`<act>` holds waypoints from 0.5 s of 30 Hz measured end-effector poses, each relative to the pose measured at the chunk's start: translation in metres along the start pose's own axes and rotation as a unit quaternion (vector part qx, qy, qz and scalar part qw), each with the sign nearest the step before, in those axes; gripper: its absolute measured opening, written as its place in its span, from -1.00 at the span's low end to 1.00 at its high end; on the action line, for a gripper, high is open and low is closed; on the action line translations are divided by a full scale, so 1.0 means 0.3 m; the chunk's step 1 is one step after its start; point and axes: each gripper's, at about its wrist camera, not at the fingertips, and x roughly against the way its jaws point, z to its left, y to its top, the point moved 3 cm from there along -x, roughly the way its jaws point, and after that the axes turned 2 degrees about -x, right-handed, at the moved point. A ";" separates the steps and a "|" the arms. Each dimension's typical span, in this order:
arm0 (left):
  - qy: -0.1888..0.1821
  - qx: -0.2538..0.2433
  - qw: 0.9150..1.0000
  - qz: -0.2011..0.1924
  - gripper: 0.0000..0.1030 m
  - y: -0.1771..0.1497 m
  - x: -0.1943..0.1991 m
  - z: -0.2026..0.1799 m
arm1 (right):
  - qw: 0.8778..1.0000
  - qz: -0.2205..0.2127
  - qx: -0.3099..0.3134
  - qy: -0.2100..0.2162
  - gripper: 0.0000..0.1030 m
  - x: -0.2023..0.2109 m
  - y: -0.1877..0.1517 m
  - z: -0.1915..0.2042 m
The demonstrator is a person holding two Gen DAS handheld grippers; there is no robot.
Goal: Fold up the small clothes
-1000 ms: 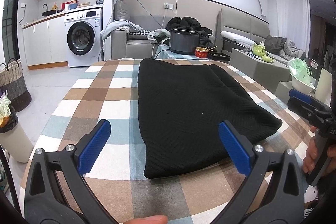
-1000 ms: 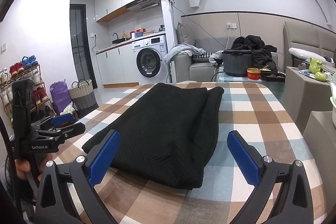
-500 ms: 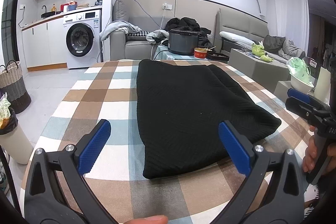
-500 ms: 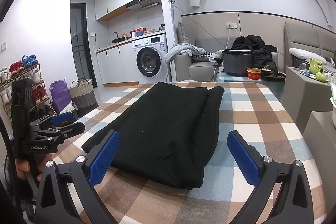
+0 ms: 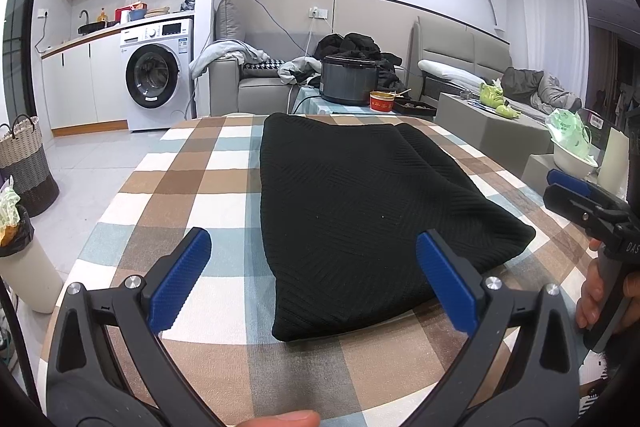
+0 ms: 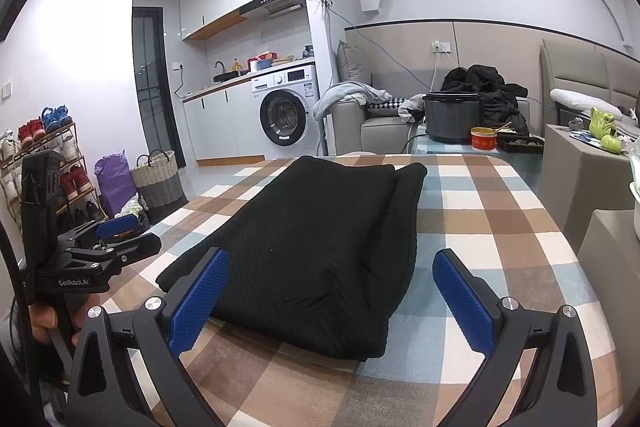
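A black knit garment [image 5: 360, 211] lies folded flat on the checked tablecloth [image 5: 192, 187]. Its long side runs away from the grippers, toward the washing machine [image 5: 154, 79] and sofa end of the room. The left gripper [image 5: 316, 279] has its blue fingers spread wide, empty, near the garment's close edge. The right gripper [image 6: 330, 293] is spread wide and empty too. Only the right view shows a shoe rack [image 6: 44, 163], far left of the washing machine.
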 end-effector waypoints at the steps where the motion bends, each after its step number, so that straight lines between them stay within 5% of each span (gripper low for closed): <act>1: 0.000 0.000 1.000 0.000 0.98 0.000 0.000 0.002 | 1.000 0.000 0.000 0.001 1.00 0.000 0.000 0.000; 15: 0.000 0.000 1.000 -0.001 0.98 0.003 0.002 0.001 | 1.000 0.001 -0.001 0.001 1.00 -0.001 -0.001 0.001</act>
